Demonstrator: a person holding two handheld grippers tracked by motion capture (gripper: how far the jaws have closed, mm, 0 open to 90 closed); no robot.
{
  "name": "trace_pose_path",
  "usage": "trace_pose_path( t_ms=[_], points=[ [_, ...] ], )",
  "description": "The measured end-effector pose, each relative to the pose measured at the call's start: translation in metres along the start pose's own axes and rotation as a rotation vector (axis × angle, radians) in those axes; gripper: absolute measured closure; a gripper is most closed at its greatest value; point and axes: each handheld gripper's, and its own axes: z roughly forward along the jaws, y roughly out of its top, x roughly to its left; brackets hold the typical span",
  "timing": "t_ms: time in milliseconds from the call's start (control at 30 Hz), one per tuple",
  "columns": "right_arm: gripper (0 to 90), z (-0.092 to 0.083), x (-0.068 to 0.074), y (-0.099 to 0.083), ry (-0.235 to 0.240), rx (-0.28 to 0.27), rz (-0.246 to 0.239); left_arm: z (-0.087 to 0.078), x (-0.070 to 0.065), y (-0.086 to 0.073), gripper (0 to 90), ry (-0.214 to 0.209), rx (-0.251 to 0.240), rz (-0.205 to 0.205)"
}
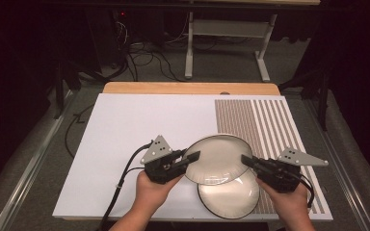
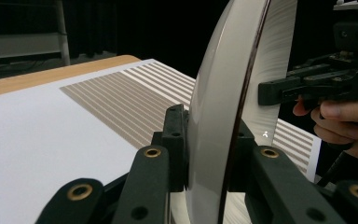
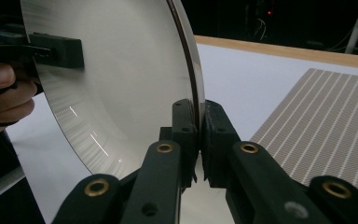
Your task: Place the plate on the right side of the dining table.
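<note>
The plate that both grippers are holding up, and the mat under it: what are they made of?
The plate looks like glazed ceramic, maybe hard plastic: a smooth, glossy cream face with light streaks and a thin dark rim. The mat looks like matte white sheet, perhaps paper or plastic, printed with brown stripes.

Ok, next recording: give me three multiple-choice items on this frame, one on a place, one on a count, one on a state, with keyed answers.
1. Where does the lifted plate sit relative to the lower plate?
A. Above it, overlapping its far part
B. Far off on the wooden edge
C. Underneath it

2. How many plates are in the high view?
A. One
B. Two
C. Four

3. How do the left gripper and right gripper stand?
A. Both open, clear of the plate
B. One grips
C. Both shut on the lifted plate's rim

Answers: 1 A, the high view shows the overlap; 2 B, two rims show; 3 C, both gripper views show jaws clamping the rim.
</note>
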Motion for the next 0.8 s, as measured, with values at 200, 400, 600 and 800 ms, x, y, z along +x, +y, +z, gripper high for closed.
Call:
trace_pose_path(
  t_ms=[200,400,600,800],
  points=[
    [87.2,-0.013,-0.018,0.004,-0.038,-0.014,0.014,0.027,-0.003,0.017,75.5,-0.014,0.054,0.034],
    [87.2,-0.029,-0.045,0.008,-0.109,-0.018,0.024,0.065,0.000,0.024,76.4,-0.032,0.119,0.043],
    [87.1,-0.035,-0.060,0.009,-0.145,-0.026,0.034,0.087,0.001,0.029,76.6,-0.045,0.117,0.036],
    [86.9,-0.042,-0.074,0.009,-0.181,-0.019,0.042,0.109,0.002,0.033,76.6,-0.055,0.128,0.041]
  ],
)
